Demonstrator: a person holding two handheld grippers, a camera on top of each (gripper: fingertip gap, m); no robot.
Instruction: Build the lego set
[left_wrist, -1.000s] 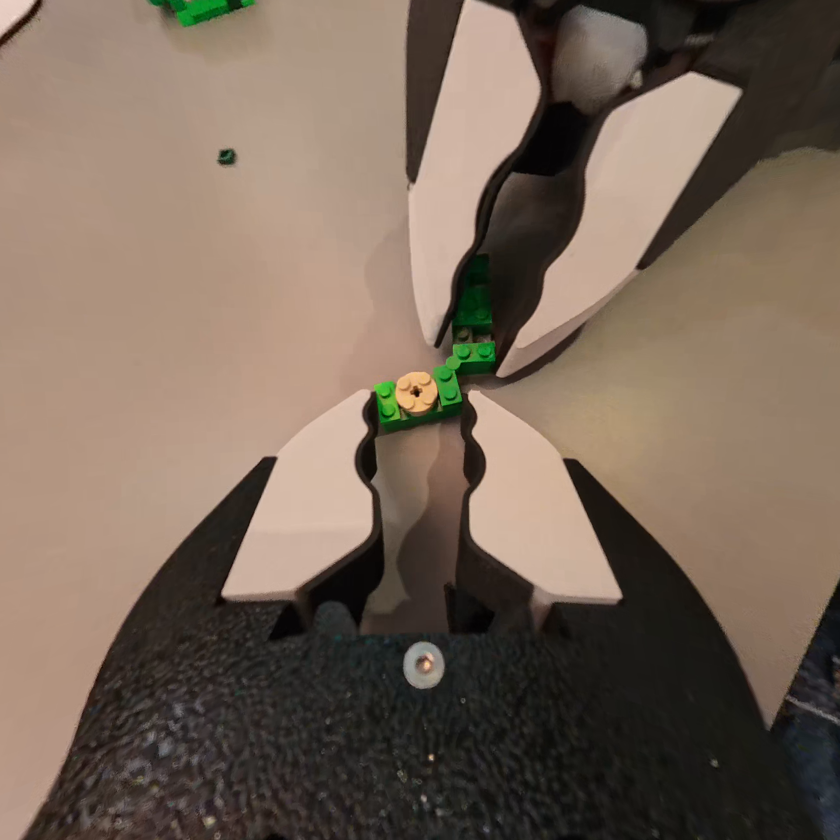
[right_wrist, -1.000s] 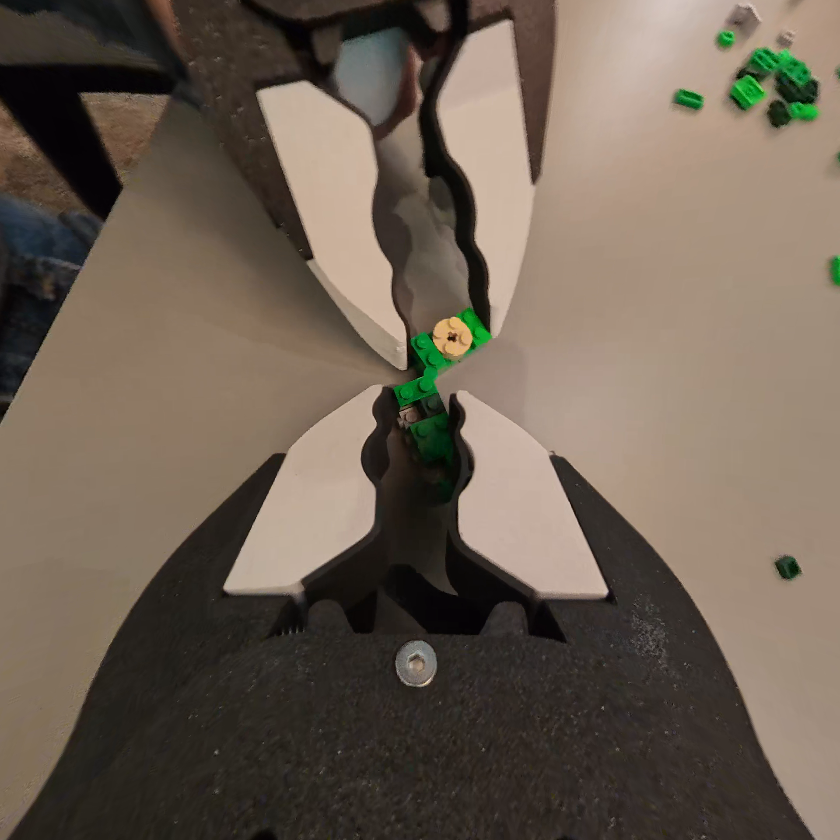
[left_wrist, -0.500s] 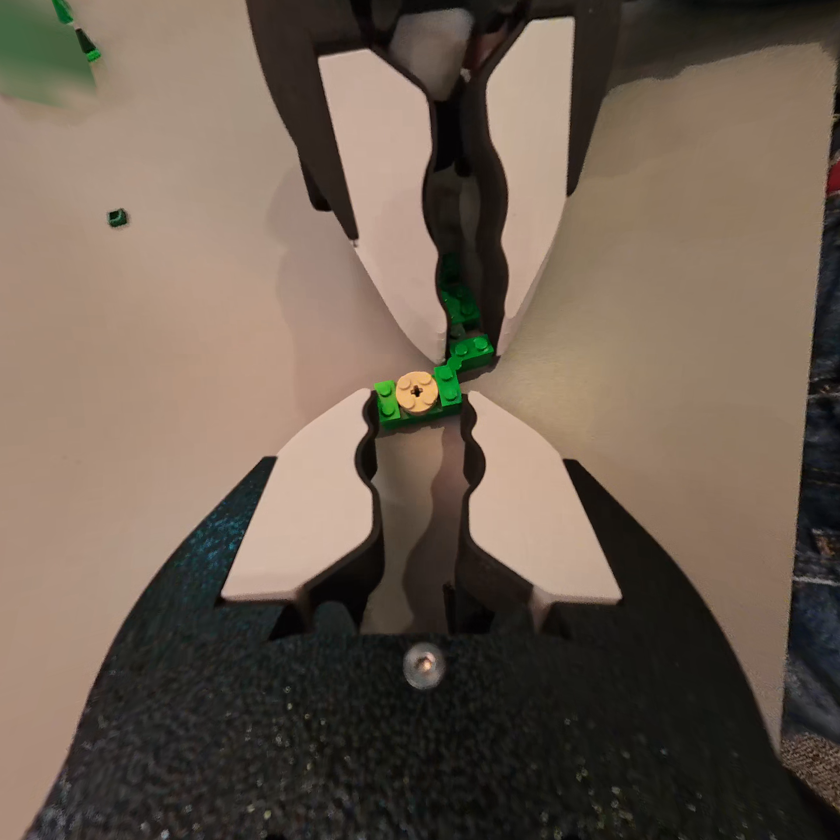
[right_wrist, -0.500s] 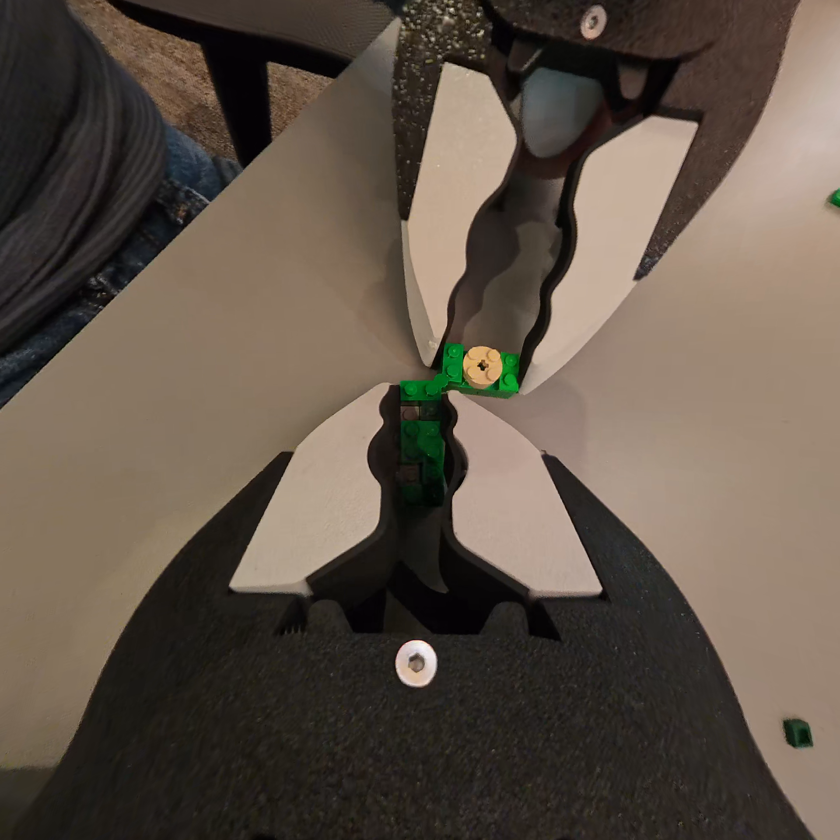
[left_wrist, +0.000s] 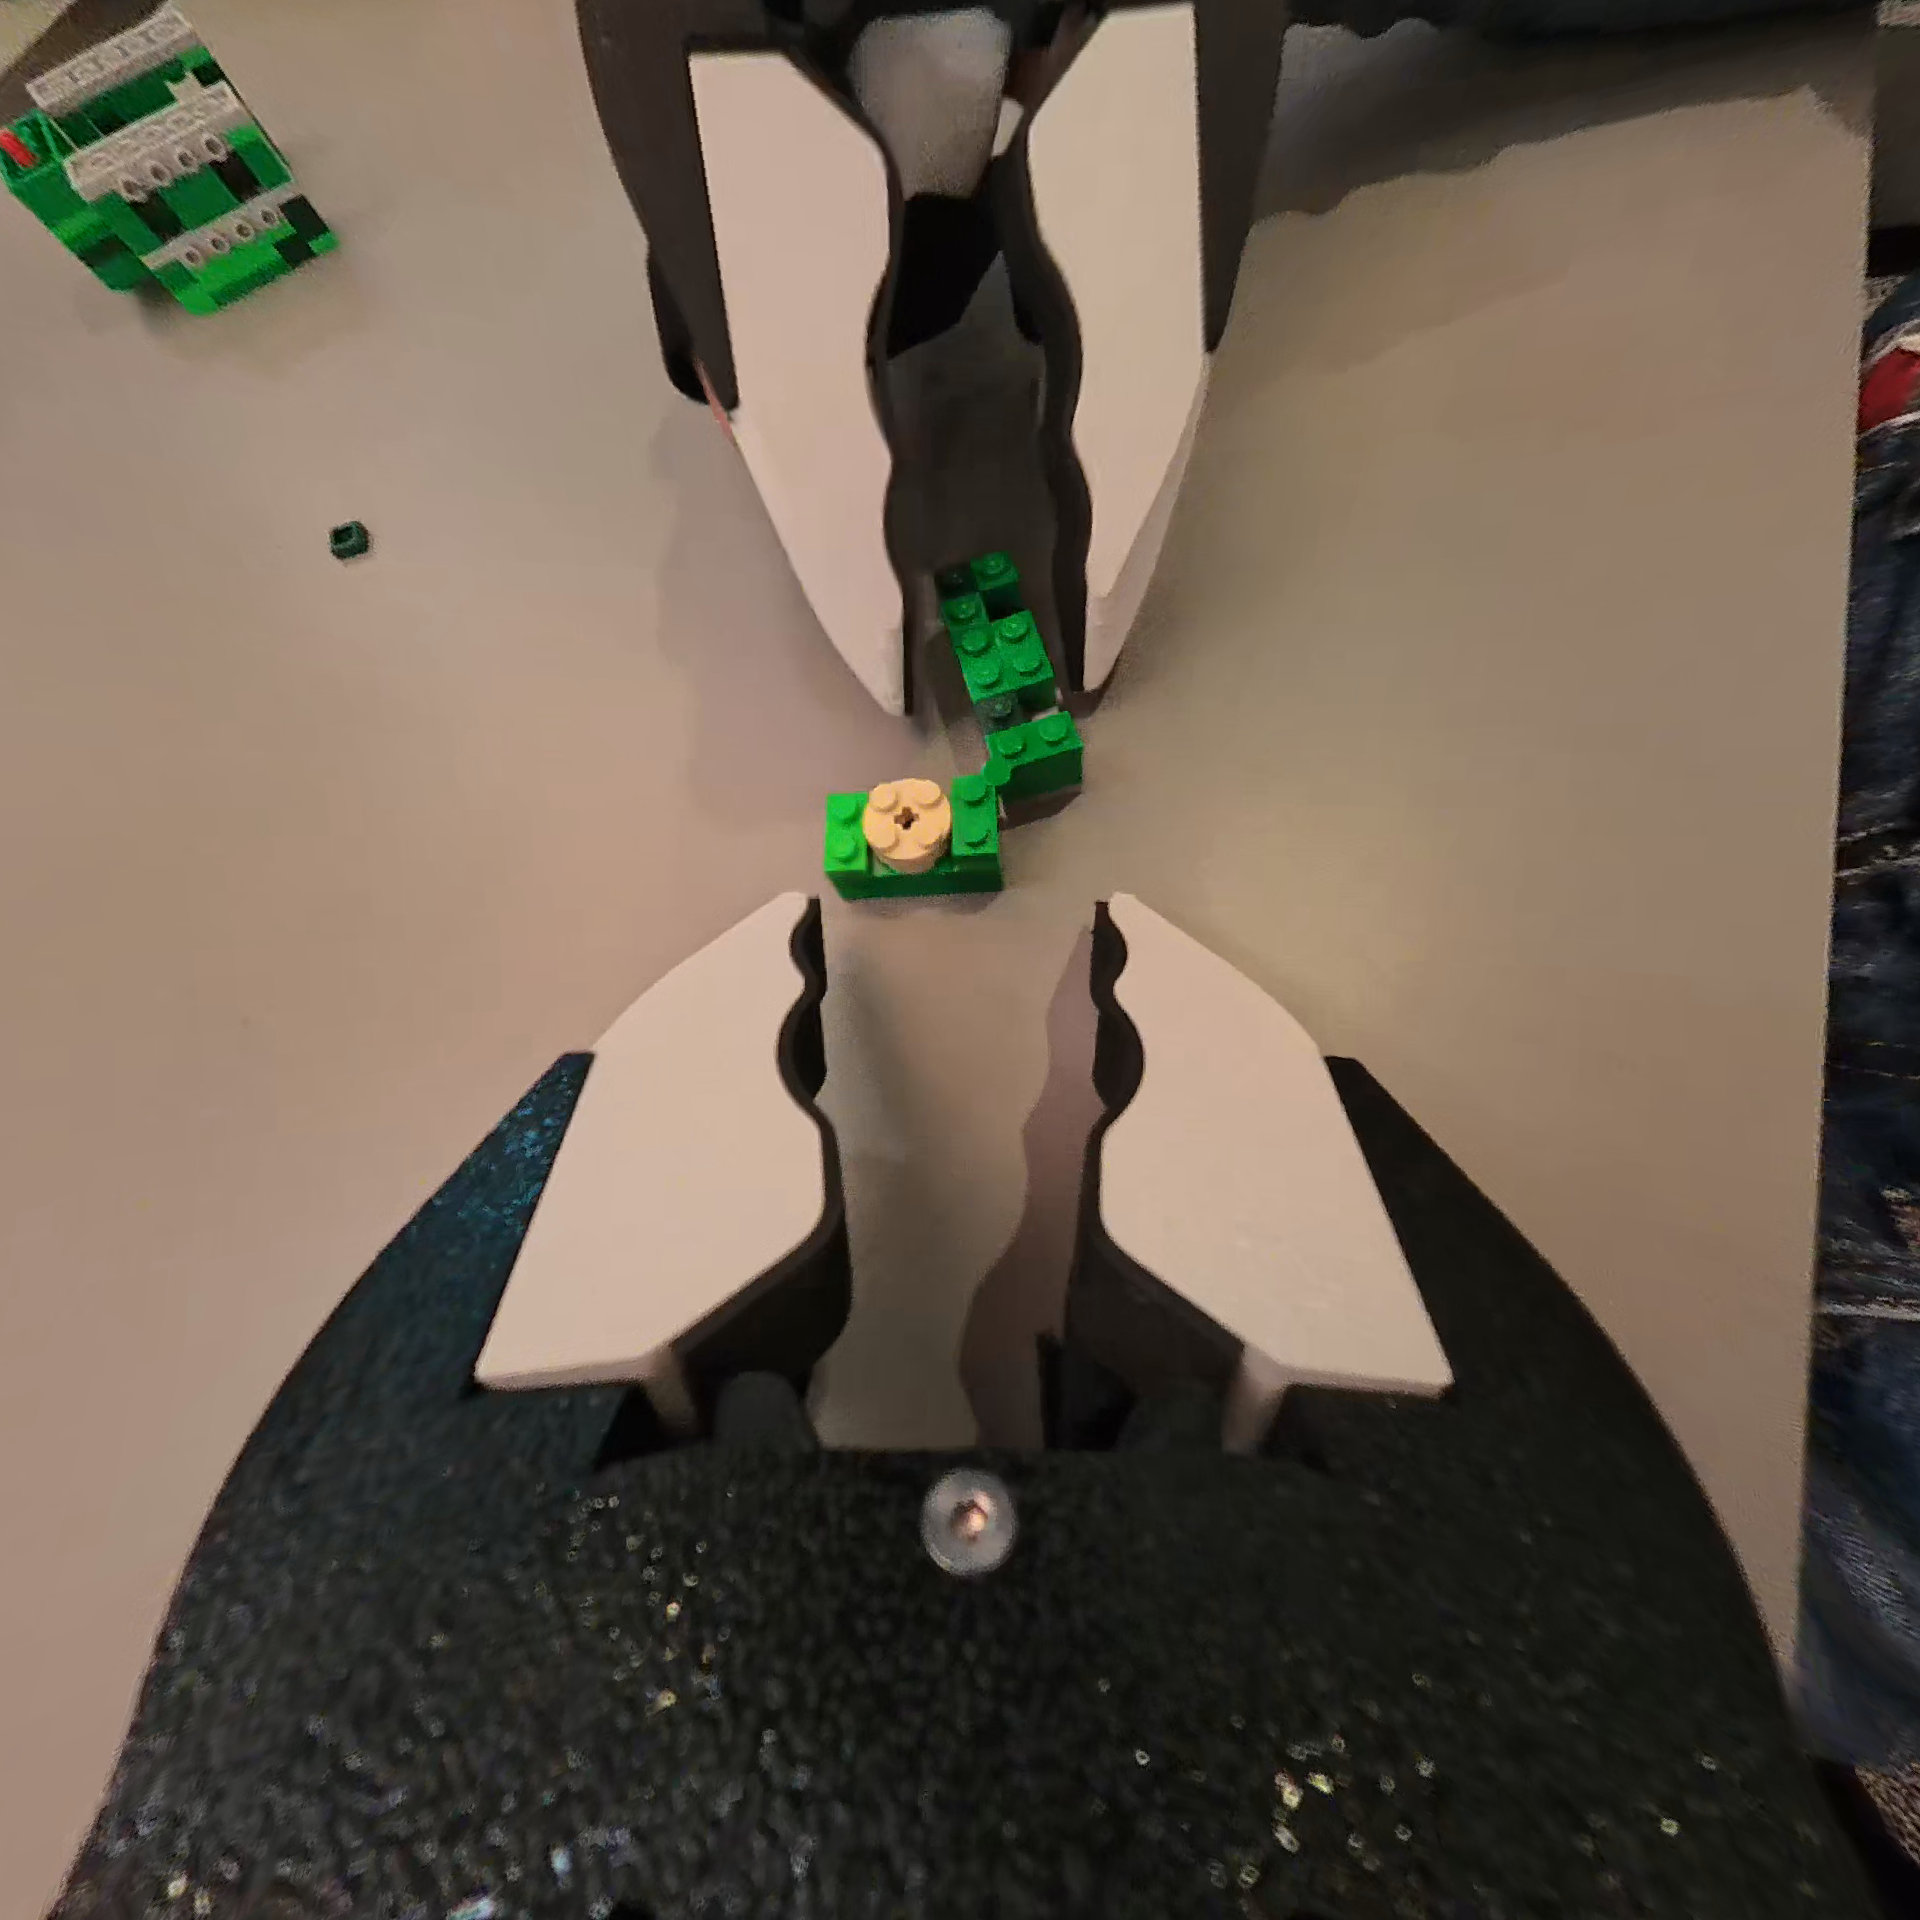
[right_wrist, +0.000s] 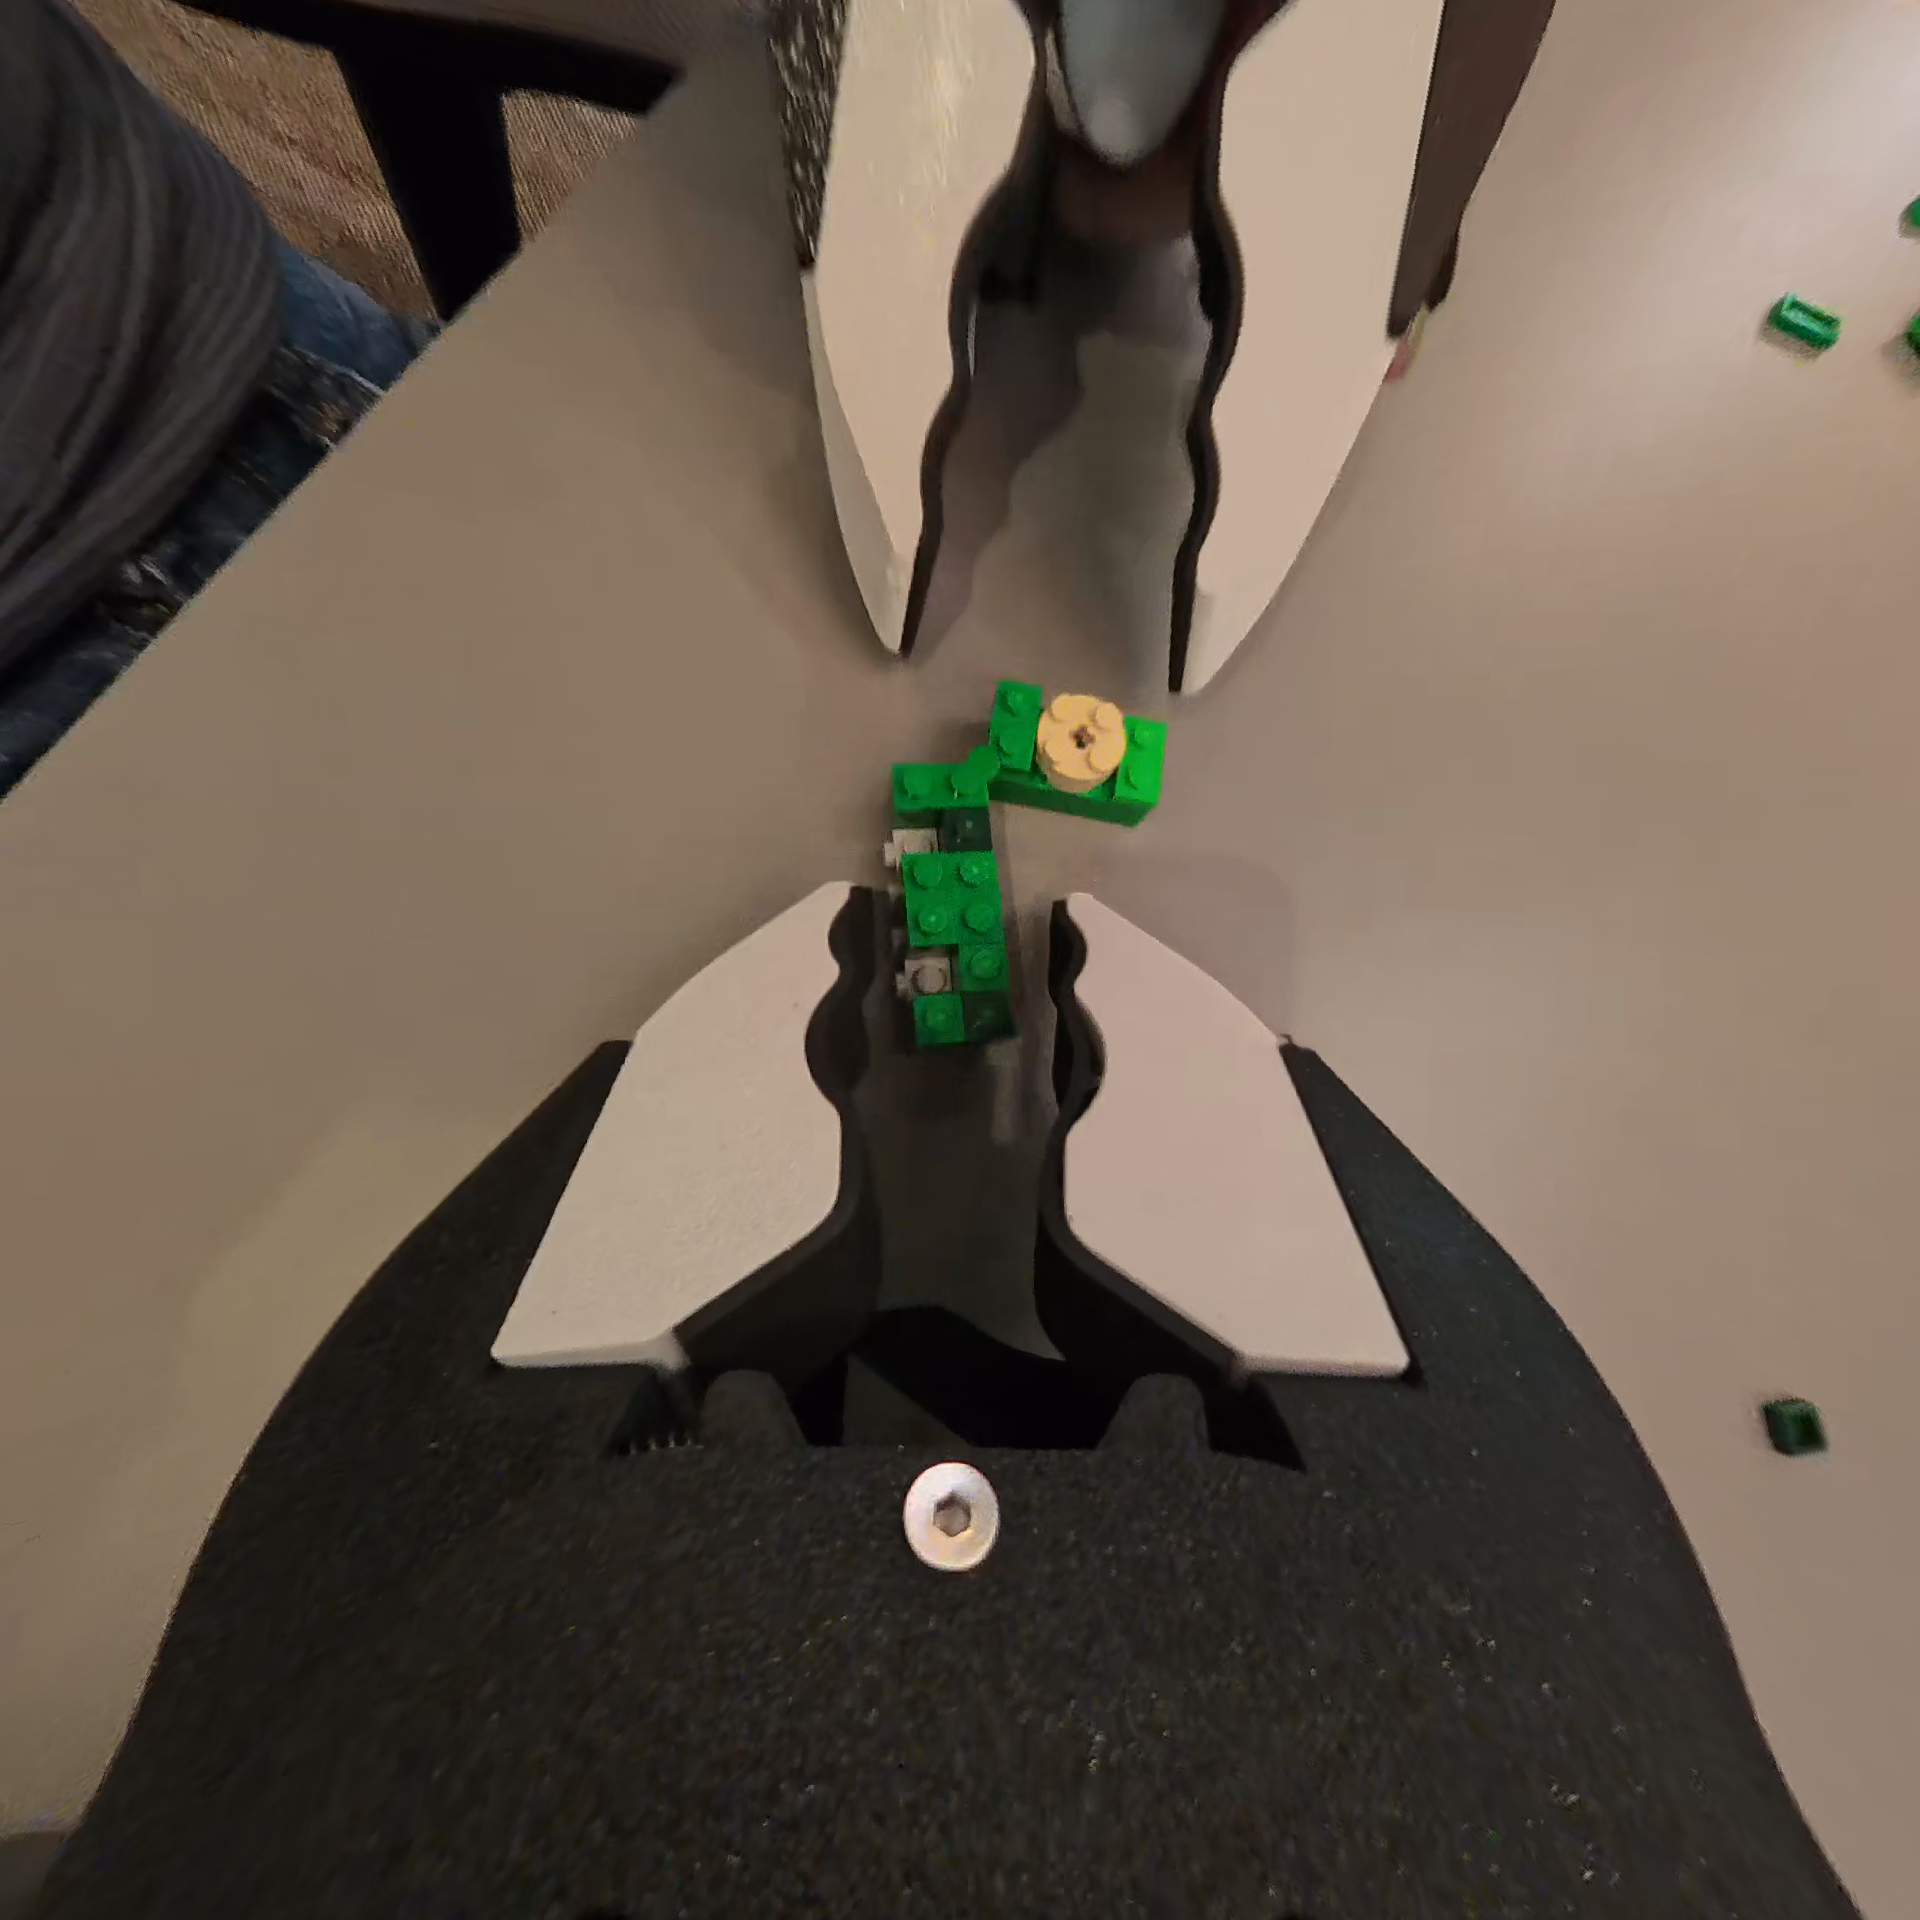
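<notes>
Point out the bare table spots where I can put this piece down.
Free: between the dark green stud and the left gripper; also right of the green assembly toward the table edge. Crowded: between both grippers, where the assembly lies.

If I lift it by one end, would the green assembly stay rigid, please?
Probably not: the green assembly looks jointed at one rounded corner, so it may swivel. The tan round piece sits proud and might pop off.
</notes>
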